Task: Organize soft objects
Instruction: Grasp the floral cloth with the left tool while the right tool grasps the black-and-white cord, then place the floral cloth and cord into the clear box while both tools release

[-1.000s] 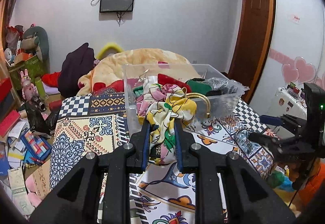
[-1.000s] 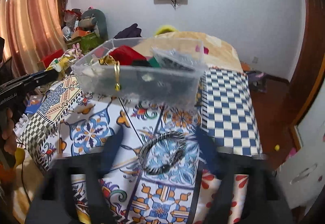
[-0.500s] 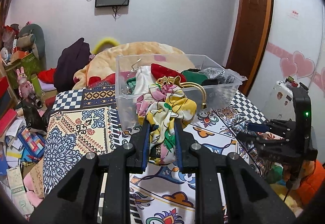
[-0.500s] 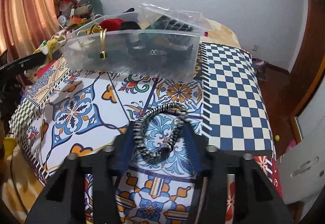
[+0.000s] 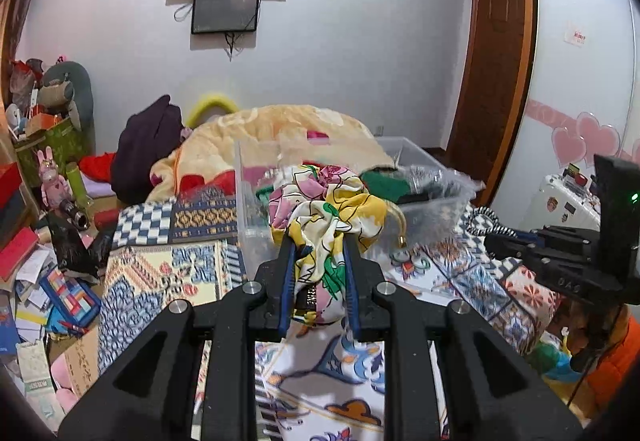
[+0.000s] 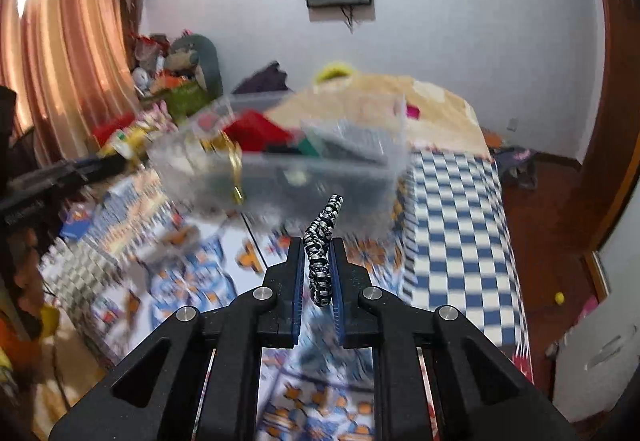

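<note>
- Left gripper point(image 5: 319, 261): we hold it clamped on the floral scarf point(image 5: 325, 217), which bunches above the fingertips and hangs down between them.
- Right gripper point(image 6: 316, 269): clamped on the black-and-white band point(image 6: 321, 245); the band's long axis runs along the fingers, its free end poking up past the tips.
- Bin point(image 5: 416, 201): clear plastic, on the patterned bedspread point(image 5: 168, 273), already holding red, green and dark soft items; a gold ring point(image 6: 236, 169) hangs over its near wall.
- Key relation: the bin lies straight ahead of both grippers. From the left wrist, the scarf overlaps the bin's near wall, so we judge the left load nearer to the drop. From the right wrist, the band tip sits level with the bin wall, below the rim; we judge it needs lift before going forward.
- View differences: left wrist shows the right gripper point(image 5: 520, 241) off to the right of the bin, band looped at its tip. Right wrist is motion-blurred; only it shows the bin's right end and the checkered strip point(image 6: 452, 225).
</note>
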`<state>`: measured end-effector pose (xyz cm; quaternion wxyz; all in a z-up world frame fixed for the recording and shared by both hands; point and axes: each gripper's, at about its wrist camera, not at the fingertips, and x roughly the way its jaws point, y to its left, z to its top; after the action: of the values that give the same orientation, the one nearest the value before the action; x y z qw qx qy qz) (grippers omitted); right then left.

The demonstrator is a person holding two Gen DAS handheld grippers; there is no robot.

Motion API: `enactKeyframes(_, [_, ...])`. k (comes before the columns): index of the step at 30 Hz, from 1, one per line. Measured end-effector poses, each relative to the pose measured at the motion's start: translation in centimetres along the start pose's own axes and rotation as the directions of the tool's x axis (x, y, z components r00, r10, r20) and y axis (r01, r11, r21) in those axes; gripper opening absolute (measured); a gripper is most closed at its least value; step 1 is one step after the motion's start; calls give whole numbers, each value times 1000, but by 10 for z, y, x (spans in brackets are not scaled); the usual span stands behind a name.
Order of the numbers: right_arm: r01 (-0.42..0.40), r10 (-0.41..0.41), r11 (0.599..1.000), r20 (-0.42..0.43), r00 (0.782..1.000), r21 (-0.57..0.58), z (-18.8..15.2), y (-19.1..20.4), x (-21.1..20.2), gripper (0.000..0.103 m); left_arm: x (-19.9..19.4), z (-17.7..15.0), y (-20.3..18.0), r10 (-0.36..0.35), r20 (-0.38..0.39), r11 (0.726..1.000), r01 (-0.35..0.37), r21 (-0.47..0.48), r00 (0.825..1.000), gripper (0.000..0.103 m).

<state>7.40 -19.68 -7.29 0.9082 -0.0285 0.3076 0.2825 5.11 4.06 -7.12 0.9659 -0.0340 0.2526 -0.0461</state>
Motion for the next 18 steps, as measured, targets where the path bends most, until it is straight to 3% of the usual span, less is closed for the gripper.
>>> enactKeyframes(8, [-26, 29, 999, 95, 995, -33, 50, 16, 14, 11, 16, 22, 0, -9, 33, 1000, 9, -18, 999, 21])
enactKeyframes(18, [-22, 24, 999, 78, 997, -36, 88, 17, 58, 11, 60, 44, 5, -12, -1, 999, 12, -38, 1000, 21])
